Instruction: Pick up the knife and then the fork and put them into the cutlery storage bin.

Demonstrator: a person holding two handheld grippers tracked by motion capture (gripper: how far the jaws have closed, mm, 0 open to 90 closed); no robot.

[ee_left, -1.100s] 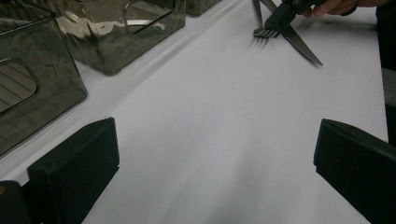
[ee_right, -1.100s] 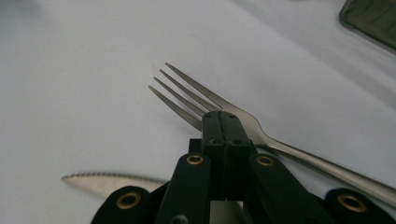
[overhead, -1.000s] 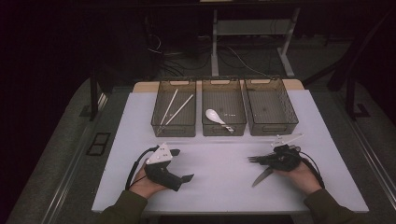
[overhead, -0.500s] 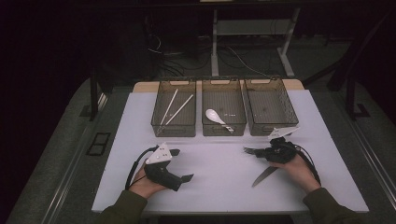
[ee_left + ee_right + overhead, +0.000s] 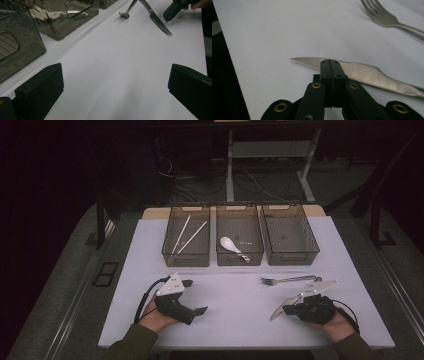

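White table (image 5: 235, 312), three bins (image 5: 240, 240), one fork (image 5: 286, 280), one knife (image 5: 286, 306)

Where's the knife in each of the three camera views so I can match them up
High view: knife lies lower right on the table, beside the right tool.
Left gripper view: knife at top right.
Right gripper view: knife crosses the centre, just beyond the shut jaws.
Shared landmark: the fork beside it.

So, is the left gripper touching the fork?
Apart. In the left gripper view the left gripper stands open, and the fork lies far ahead of it across bare table.
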